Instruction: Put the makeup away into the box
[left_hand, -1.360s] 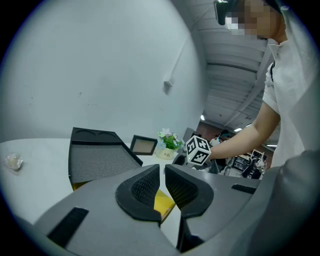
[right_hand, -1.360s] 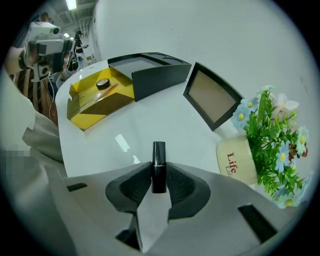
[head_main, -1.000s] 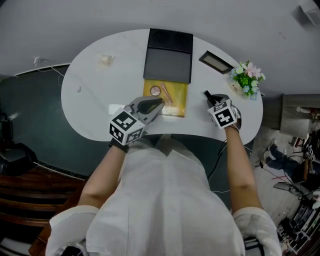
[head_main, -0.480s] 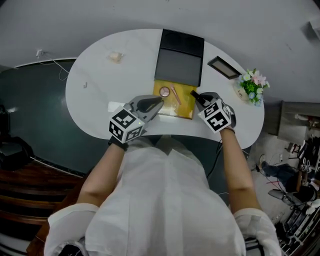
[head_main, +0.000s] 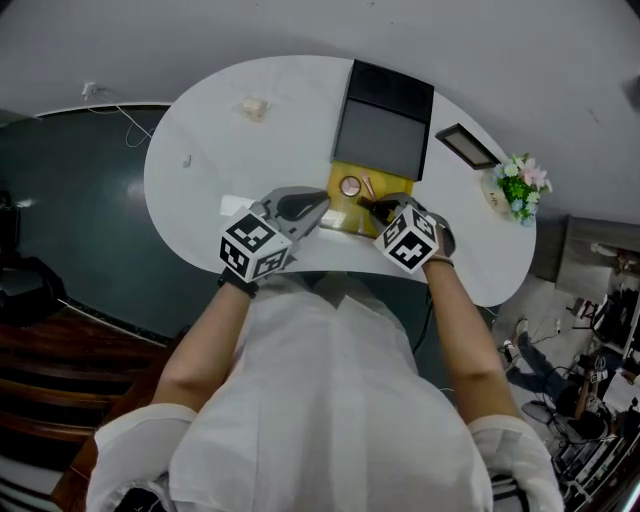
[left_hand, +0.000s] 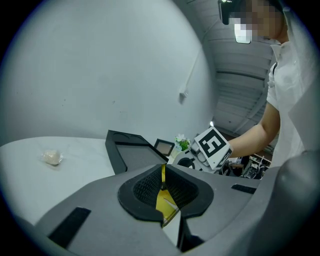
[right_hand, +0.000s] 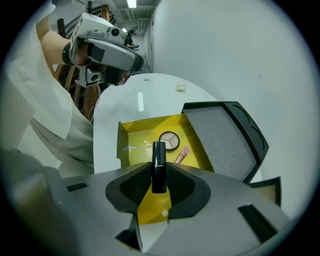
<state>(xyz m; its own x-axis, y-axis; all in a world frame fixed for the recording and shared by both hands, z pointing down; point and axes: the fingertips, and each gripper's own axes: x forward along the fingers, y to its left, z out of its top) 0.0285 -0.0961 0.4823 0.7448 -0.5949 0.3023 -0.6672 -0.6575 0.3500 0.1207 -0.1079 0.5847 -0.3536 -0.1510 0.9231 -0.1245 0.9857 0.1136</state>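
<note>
Table (head_main: 200, 190): one smooth white top with a rounded, kidney-like outline is carrying everything.
Wrapped lump (head_main: 253, 107): one small pale lump in crinkled clear wrap is lying alone on the table's far left part, well apart from the box.
Left gripper (head_main: 318, 204): its grey shell with black ribbed pads is hovering just beside the box's left end. The jaws are standing drawn together and gripping nothing, with only a thin slit of yellow showing between the pads.
Box (head_main: 345, 212): one shallow rectangular tray with thin yellow walls is sitting open near the table's front edge.
Compact (head_main: 350, 186): one round, flat disc with pale shades split into three wedges is lying inside the box.
Pink stick (head_main: 368, 186): one short, slim pink piece is lying slantwise inside the box, just beside the compact.
Right gripper (head_main: 375, 208): it is pointing steeply down over the box's right part, and its jaws are clamping a lipstick.
Lipstick (right_hand: 159, 167): one glossy black tube with a thin gold band is standing up between the ribbed pads, above the yellow floor of the box.
Makeup count: three pieces, two in the box and one in the jaws.
Lid (head_main: 385, 125): one black rectangular lid lined with grey foam is lying open behind the box.
Frame (head_main: 467, 146): one small dark-rimmed rectangle is lying flat to the right of the lid.
Flowers (head_main: 524, 184): one small bunch of pink and white blooms with green leaves is standing at the table's right end.
</note>
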